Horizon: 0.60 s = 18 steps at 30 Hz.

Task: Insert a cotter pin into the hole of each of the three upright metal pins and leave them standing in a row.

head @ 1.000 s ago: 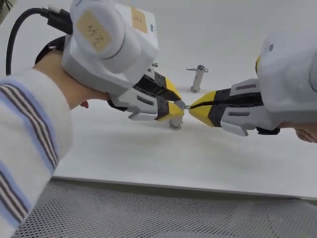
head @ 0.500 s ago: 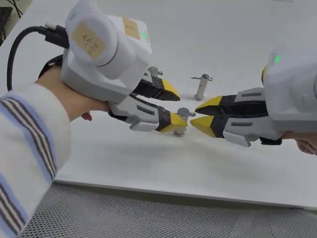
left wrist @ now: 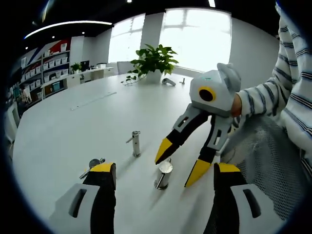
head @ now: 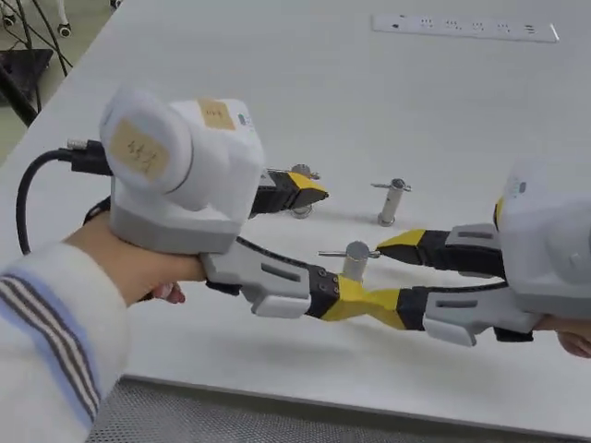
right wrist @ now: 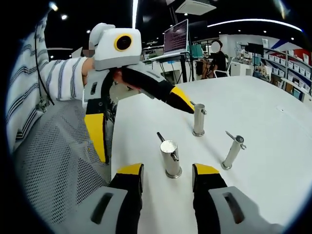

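Observation:
Three upright metal pins stand on the white table (head: 231,74). A cotter pin crosses the head of the near pin (head: 354,261). The far right pin (head: 391,202) and the far left pin (head: 297,174) each carry one too. My left gripper (head: 334,245) is open, its jaws spread wide on either side of the near pin (left wrist: 164,174). From the right, my right gripper (head: 374,275) is also open around the same pin (right wrist: 170,158), and its lower jaw crosses the left one's. Neither gripper touches the pin.
A white power strip (head: 462,26) lies at the table's far edge. A grey mesh surface (head: 277,415) runs below the near edge. The left gripper trails a black cable (head: 32,185). A potted plant (left wrist: 153,58) stands far down the table.
Both grippers were shut at the near pin, left on its head, right on the cotter pin. Both have let go and opened wide. The head camera has risen.

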Motion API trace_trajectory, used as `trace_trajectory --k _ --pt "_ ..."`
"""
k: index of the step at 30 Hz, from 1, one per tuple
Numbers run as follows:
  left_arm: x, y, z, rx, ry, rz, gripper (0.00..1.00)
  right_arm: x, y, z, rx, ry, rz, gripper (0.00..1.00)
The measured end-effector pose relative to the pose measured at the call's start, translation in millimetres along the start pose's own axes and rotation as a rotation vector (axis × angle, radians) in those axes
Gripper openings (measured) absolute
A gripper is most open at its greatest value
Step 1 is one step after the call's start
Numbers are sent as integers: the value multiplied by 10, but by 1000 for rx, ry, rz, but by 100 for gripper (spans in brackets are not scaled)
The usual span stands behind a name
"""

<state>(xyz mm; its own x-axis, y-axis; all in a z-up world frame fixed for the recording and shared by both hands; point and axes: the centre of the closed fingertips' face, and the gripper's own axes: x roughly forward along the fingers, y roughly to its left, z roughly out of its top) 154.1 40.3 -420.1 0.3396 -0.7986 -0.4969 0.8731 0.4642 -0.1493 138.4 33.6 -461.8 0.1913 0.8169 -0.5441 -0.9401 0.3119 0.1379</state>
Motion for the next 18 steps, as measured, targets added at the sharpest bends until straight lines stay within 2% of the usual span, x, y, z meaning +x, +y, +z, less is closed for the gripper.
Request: trace_trajectory --k 2,4,7,9,13,18 --pt "-27 3 -5 -3 -12 9 96 41 14 -4 23 -6 17 39" --pt "-47 21 -9 -15 -19 20 96 82 8 -12 36 -11 23 39" --pt "-102 20 -34 -80 -43 28 97 134 4 -28 47 -11 35 41" --pt "-144 38 -53 -93 -55 44 99 172 3 -36 56 -11 42 41" --pt "-220 123 -173 -123 -29 109 99 246 14 -53 44 -6 61 42" --pt "-277 96 -238 -163 -21 119 99 325 21 -59 36 0 75 42"
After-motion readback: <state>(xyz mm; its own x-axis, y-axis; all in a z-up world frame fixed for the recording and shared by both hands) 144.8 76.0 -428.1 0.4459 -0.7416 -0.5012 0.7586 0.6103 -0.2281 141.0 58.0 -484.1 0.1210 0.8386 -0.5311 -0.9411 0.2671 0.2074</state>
